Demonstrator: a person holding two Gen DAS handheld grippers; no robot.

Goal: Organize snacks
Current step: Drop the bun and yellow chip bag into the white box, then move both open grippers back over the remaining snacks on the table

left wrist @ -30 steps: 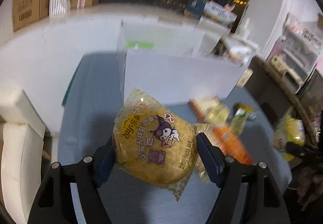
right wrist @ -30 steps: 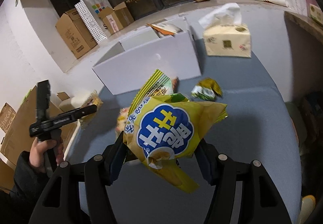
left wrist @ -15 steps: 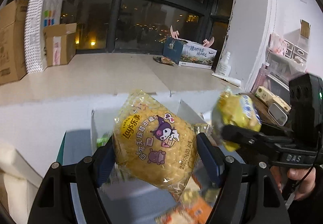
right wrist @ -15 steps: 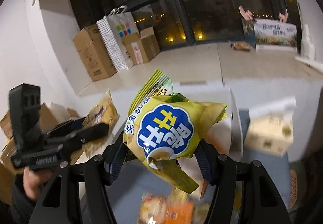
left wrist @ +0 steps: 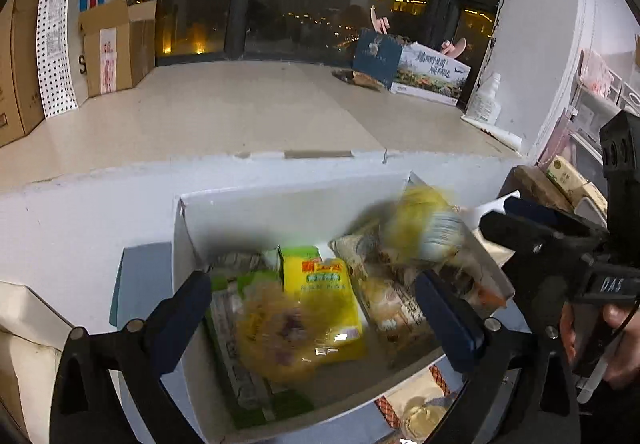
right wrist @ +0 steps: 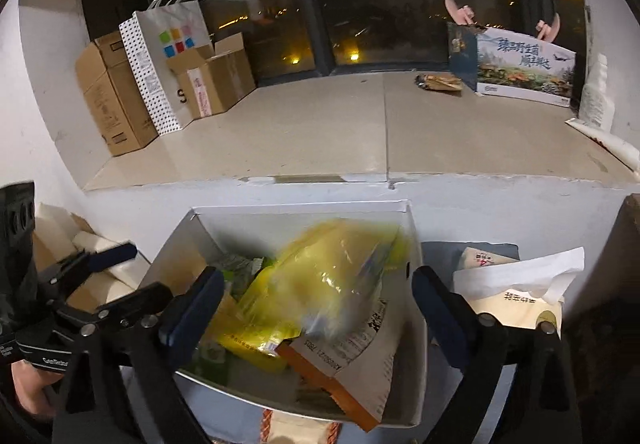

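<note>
Two grippers hang above the open white box (left wrist: 280,203), so that what they let go falls straight in among the packets already there. The left gripper (left wrist: 312,304) is opening its fingers, and the round yellow chip packet (left wrist: 276,328), blurred, is loose between and below them, over the box. The right gripper (right wrist: 316,308) is likewise opening; its yellow snack bag (right wrist: 332,276), blurred, is free of the fingers, dropping towards the box interior.

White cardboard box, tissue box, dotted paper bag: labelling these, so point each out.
White cardboard box (right wrist: 304,208): right wrist view, back rim.
Tissue box (right wrist: 516,310): right wrist view, front face.
Dotted paper bag (left wrist: 54,39): left wrist view, dotted side.
</note>
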